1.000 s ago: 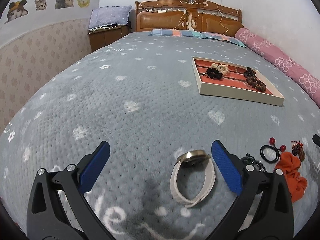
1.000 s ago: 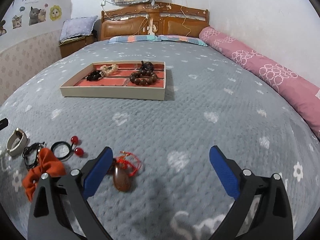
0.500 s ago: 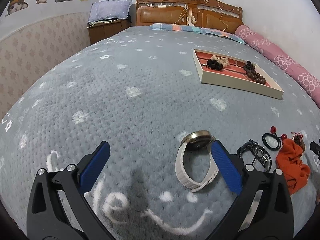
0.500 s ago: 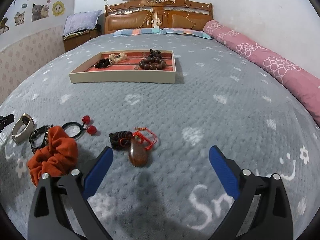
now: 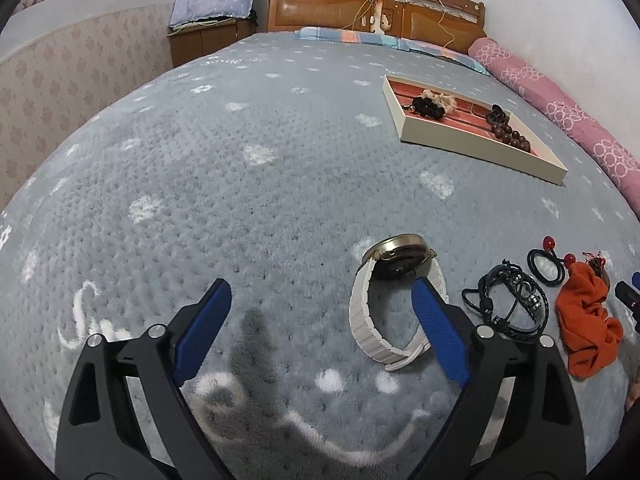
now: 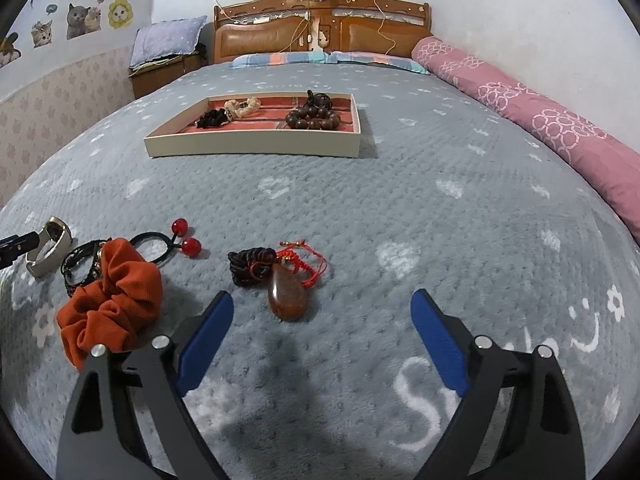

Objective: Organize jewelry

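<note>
We are at the pick-up step of organizing the jewelry, with both tools lowered over the loose pieces on the grey bed cover (image 5: pixel 248 208) and nothing lifted yet. Our left tool (image 5: pixel 322 316) stands wide, its jaws having just been closing a little; the white-strapped watch (image 5: pixel 394 298) lies on the cover with its case toward the headboard, and the right-hand blue pad sits inside the strap loop, just over the band, but we cannot see it pressing, so we count the watch as not gripped. Our right tool (image 6: pixel 322 326) is likewise spread wide and has just been narrowing, with the brown teardrop pendant (image 6: pixel 289 295) on its red and dark cord lying between and just ahead of the pads, untouched. Beside these wait the orange scrunchie (image 6: pixel 110 300), the black braided bracelet (image 5: pixel 506 304) and the hair tie with red balls (image 6: pixel 168 240). The cream tray (image 6: pixel 252 146) with its red lining sits well apart up the bed and already holds a dark bead bracelet (image 6: pixel 314 118) and other pieces in its compartments. As we judge it, the next move calls for the left tool to shift sideways so that the strap falls squarely between the pads, then close; the right tool needs to advance onto the pendant stone itself, since the slack cord could trail or snag.
</note>
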Demonstrator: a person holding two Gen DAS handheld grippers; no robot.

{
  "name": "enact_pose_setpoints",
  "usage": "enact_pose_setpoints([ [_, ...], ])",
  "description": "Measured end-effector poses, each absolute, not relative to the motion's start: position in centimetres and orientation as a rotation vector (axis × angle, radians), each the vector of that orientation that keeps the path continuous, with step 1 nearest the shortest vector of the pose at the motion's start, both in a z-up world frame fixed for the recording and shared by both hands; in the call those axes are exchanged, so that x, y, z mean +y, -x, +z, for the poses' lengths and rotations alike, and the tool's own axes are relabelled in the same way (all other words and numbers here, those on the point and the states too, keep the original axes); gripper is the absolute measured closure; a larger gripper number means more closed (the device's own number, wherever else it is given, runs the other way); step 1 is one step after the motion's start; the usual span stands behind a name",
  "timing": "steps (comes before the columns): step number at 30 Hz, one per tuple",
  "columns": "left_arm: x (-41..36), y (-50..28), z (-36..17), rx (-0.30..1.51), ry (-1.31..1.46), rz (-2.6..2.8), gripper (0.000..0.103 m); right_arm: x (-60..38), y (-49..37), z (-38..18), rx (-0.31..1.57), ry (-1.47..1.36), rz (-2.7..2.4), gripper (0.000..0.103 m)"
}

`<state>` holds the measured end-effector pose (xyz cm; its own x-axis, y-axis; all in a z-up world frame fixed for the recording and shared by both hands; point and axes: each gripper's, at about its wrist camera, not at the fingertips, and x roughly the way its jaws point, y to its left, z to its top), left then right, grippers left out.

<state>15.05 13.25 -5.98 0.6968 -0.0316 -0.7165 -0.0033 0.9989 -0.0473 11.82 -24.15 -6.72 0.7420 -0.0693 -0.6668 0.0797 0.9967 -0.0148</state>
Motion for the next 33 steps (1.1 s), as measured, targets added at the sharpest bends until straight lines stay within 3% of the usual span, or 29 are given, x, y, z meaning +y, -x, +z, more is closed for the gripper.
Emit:
enact_pose_setpoints([
  [3, 13.2, -15.4, -6.2, 0.813, 0.05, -0.03, 0.019, -24.0, -11.8, -6.7, 0.74, -0.026, -0.071, 0.02],
  [25, 13.2, -17.1, -7.1, 0.871, 0.066, -0.089, 0.033, -17.5, -12.9, -5.8, 0.781, -0.077, 0.033, 0.02],
  [30, 12.9, -17.2, -7.2, 0.883, 0.049, -0.096, 0.045, -15.7, -13.2, -6.7, 0.816, -0.05, 0.031, 0.022],
  [33, 12.7, -16.8, -7.2, 0.882, 0.039, -0.092, 0.052, -14.8, -13.4, -7.4, 0.835, -0.032, 0.028, 0.031],
])
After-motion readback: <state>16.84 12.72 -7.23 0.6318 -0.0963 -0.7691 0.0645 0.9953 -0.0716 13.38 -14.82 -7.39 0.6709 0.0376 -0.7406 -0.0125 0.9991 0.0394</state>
